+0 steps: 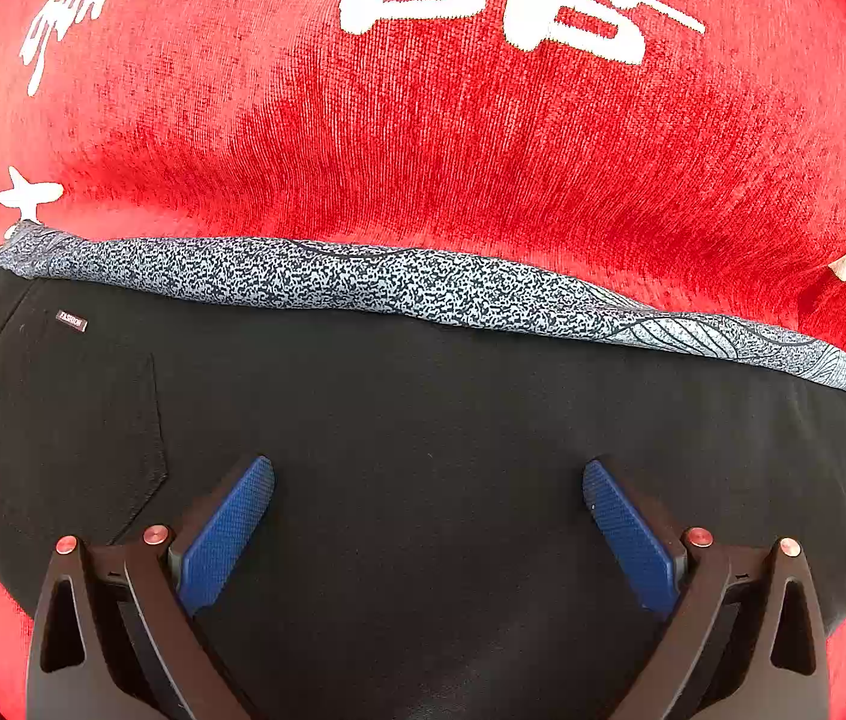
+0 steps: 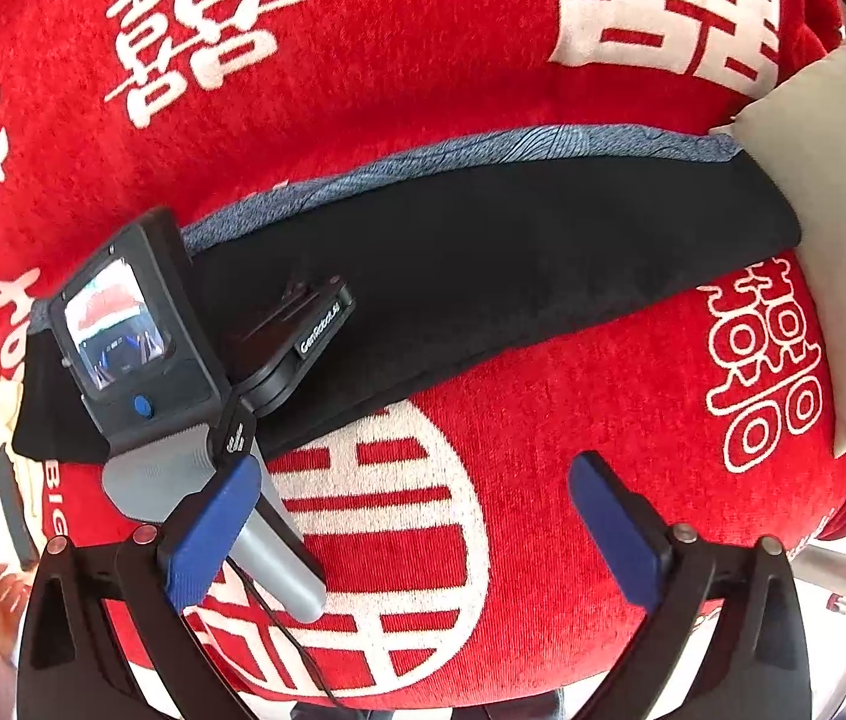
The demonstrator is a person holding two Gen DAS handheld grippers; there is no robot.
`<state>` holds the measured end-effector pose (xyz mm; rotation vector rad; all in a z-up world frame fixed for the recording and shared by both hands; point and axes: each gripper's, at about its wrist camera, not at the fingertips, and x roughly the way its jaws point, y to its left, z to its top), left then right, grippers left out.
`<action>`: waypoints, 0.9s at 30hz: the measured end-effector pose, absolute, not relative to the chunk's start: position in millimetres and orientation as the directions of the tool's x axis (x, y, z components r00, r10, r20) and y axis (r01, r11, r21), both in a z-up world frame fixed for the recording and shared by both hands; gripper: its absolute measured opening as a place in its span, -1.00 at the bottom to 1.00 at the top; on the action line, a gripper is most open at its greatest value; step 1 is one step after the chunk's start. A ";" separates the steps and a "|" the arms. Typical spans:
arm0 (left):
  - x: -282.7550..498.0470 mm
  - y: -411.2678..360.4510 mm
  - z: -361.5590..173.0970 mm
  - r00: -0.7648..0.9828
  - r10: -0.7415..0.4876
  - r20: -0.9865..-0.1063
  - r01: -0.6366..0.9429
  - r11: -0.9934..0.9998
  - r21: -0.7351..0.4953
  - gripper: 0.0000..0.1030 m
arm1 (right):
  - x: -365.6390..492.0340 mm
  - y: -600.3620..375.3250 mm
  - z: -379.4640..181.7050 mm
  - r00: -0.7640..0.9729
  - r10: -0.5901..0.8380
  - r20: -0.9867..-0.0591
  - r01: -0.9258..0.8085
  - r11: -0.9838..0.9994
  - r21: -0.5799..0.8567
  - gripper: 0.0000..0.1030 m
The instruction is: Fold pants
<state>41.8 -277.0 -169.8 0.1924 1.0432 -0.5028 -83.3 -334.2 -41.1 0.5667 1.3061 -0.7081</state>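
Observation:
Black pants (image 1: 423, 420) lie folded lengthwise on a red cloth (image 1: 423, 150), with a speckled grey inner lining (image 1: 363, 282) showing along the far edge. A back pocket and a small label (image 1: 71, 321) are at the left. My left gripper (image 1: 428, 480) is open, low over the black fabric. In the right wrist view the pants (image 2: 513, 276) stretch from left to upper right. My right gripper (image 2: 414, 480) is open and empty above the red cloth, in front of the pants. The left gripper's body with its screen (image 2: 123, 330) sits over the pants' left end.
The red cloth (image 2: 423, 60) has white characters printed on it. A beige cushion (image 2: 831, 240) lies at the right by the pants' end. A cable runs from the left gripper's grey handle (image 2: 279, 552). A metal frame (image 2: 843, 576) shows at the lower right.

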 end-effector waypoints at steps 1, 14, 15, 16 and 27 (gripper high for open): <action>42.0 -277.1 -170.1 0.403 -0.306 -0.863 0.484 0.871 -0.082 1.00 | -82.9 -334.4 -40.9 0.109 -0.145 -0.983 0.745 0.667 -0.016 0.99; 41.8 -277.1 -170.0 0.403 -0.305 -0.863 0.484 0.871 -0.082 1.00 | -98.3 -333.4 -49.0 0.075 -0.129 -0.989 0.756 0.655 -0.028 0.99; 41.8 -277.1 -170.0 0.403 -0.305 -0.863 0.484 0.871 -0.082 1.00 | -99.2 -333.6 -49.2 0.074 -0.130 -0.989 0.757 0.653 -0.029 0.99; 41.7 -277.1 -169.9 0.403 -0.305 -0.863 0.484 0.871 -0.082 1.00 | -100.0 -334.4 -49.7 0.073 -0.131 -0.989 0.756 0.654 -0.030 0.99; 41.6 -277.0 -169.8 0.403 -0.305 -0.863 0.483 0.872 -0.082 1.00 | -111.7 -349.3 -42.7 0.107 -0.141 -0.984 0.793 0.610 -0.001 0.99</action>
